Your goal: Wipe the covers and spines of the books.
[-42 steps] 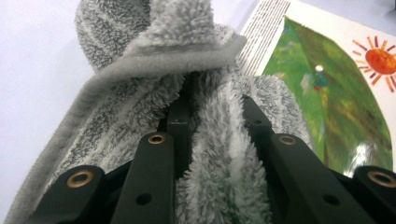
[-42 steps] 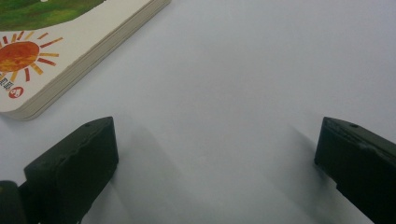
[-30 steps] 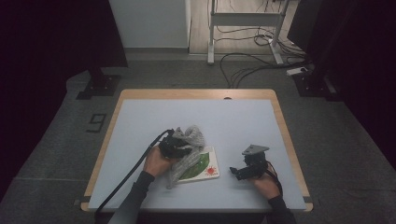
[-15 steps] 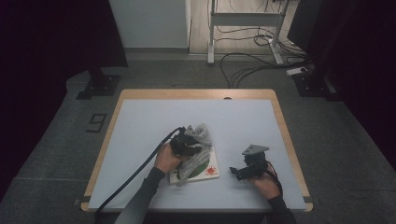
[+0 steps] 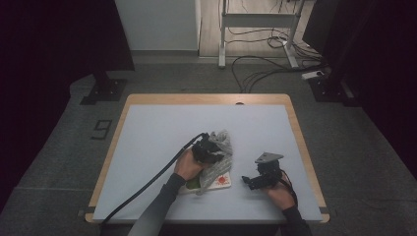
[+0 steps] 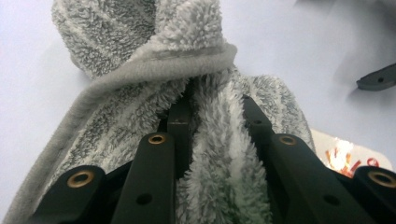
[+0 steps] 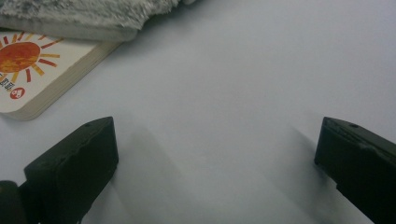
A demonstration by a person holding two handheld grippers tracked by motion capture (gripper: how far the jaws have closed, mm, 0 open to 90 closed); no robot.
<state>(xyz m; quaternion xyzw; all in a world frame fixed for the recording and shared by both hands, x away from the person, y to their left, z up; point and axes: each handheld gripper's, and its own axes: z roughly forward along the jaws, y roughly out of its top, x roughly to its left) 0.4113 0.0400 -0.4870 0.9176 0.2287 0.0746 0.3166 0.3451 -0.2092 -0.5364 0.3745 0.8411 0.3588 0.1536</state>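
— Towel [image 5: 220,147] step, seen from high: grey fleece pinched in left gripper [image 5: 209,150], bunched over book [image 5: 216,181] near table [image 5: 147,142] centre, toward 6 o'clock edge. Looks like dragging or lifting cloth off cover.

— And right gripper [image 5: 248,181]?

— Parked at 3 o'clock of book, on bare top, apart from everything. Jaws spread wide, nothing between.

— Left gripper view next?

— Narrow clamp on a fold of towel [image 6: 187,93]; fluffy pile bulging between and around both jaws, smoother hemmed band arching across at 12 o'clock. Corner of book [image 6: 355,156] peeking at 4 o'clock, glossy, red print.

— Right gripper view?

— Wide gap, matte pale table [image 7: 233,93] between black jaws. Book [image 7: 42,74] at 10 o'clock: thick board pages, rounded corner, orange sun on cream cover. Towel [image 7: 84,11] edge lying on it, at 11 o'clock.

— Next move, by guess?

— Probably carrying cloth clear, keeping pinch firm since soft pile slips; maybe steadying book with right.
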